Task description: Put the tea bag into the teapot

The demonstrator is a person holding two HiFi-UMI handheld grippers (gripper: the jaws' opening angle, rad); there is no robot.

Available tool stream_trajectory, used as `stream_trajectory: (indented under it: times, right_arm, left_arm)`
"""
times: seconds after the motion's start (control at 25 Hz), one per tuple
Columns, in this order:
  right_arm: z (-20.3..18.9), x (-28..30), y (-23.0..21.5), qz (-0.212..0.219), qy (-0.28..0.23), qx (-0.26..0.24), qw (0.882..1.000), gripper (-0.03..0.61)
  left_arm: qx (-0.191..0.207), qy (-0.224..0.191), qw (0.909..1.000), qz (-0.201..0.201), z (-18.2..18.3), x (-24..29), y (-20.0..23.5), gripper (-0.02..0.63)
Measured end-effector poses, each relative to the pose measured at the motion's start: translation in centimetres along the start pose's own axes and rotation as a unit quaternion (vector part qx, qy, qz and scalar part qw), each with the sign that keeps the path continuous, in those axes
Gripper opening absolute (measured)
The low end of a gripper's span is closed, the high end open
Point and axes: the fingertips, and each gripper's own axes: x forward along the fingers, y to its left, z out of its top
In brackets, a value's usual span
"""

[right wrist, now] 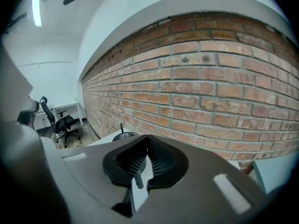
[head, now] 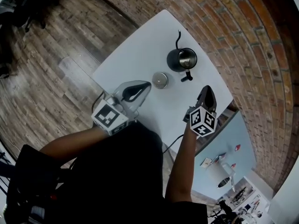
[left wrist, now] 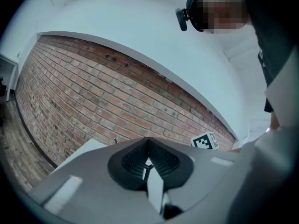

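While the left gripper (head: 142, 87) hangs over the near edge of the white table (head: 135, 50) with its jaws pressed together on nothing, we find the right gripper (head: 207, 93) by the table's near right corner, likewise closed and empty. The black teapot (head: 181, 59) stands open toward the far edge by the brick wall (head: 243, 31). Its round lid (head: 160, 80) lies just beside it, nearer the middle. We cannot make out the tea bag.

white table (head: 135, 55), black teapot (head: 181, 59) on it, lid (head: 160, 80) nr it
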Motion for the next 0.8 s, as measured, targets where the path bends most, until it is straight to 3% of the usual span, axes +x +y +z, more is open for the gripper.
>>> stream_trajectory:
  times: [0.6,0.8]
  right_arm:
    - [0.4,-7.2,-6.9,-0.057,-0.039,0.015,0.997,0.003]
    - [1.1,-10.5,-6.9,-0.059,-0.054,-0.012,0.997,0.003]
  left_arm:
    - [0.032,-0.009,0.9983,-0.049,1.3,5.9,-5.1,0.000]
    - [0.034,-0.009,0.9977,-0.058,0.8,7.6,-6.7,0.000]
